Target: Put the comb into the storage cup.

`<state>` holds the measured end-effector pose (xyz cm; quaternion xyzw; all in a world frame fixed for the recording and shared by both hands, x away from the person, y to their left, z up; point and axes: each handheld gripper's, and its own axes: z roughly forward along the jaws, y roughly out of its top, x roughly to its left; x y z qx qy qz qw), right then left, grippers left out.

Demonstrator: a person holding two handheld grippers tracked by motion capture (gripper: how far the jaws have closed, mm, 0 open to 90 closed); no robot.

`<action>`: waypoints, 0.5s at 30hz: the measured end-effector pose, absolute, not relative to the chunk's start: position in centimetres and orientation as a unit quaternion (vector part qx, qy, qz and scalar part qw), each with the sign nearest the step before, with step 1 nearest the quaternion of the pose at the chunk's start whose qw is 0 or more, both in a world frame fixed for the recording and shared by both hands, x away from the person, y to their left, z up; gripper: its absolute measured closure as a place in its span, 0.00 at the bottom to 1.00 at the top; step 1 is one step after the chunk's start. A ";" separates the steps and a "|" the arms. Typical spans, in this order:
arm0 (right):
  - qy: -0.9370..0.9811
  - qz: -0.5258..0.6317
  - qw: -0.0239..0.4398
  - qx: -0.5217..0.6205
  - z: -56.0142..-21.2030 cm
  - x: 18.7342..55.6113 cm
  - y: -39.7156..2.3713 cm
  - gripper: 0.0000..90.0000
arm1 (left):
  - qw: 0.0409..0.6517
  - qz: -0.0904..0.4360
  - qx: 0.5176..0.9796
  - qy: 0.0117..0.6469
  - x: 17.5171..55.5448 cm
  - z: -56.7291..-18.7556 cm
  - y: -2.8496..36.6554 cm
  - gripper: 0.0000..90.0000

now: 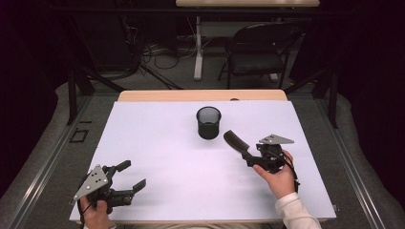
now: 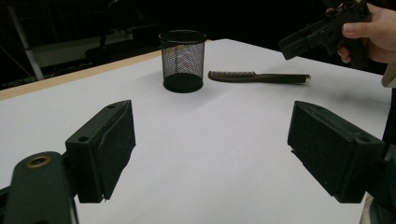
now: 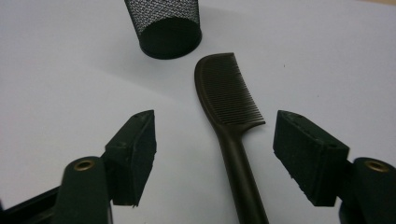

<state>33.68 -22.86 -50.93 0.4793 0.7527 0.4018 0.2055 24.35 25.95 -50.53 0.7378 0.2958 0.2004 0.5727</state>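
Cut-offs and hidden bits — comb, cup, grippers

Comb (image 3: 227, 107) handle runs off the bottom edge in the right gripper view; mesh cup (image 3: 164, 25) top cropped there. High view — comb handle end hidden under the right gripper (image 1: 251, 156); left gripper (image 1: 128, 175) hand cut by the bottom edge.

Behind your table (image 1: 143, 143), which carries a white cover with a bare wooden strip along its far edge, you have a dark folding chair (image 1: 258, 52) on the floor. Left of it stands a white table leg (image 1: 197, 47), with cables (image 1: 157, 52) strewn just beside it.
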 end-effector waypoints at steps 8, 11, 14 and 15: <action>0.761 0.380 0.196 0.487 -50.2 34.2 -23.4 0.16 | 0.571 0.200 0.740 0.295 24.4 -50.5 25.9 0.17; 0.765 0.369 0.201 0.488 -49.9 34.3 -23.5 0.13 | 0.571 0.199 0.740 0.294 24.4 -50.6 25.9 0.17; 0.773 0.362 0.190 0.485 -49.6 34.5 -23.4 0.08 | 0.572 0.200 0.739 0.294 24.4 -50.6 25.9 0.17; 0.776 0.359 0.189 0.484 -49.5 34.6 -23.4 0.06 | 0.572 0.200 0.739 0.294 24.4 -50.6 25.9 0.17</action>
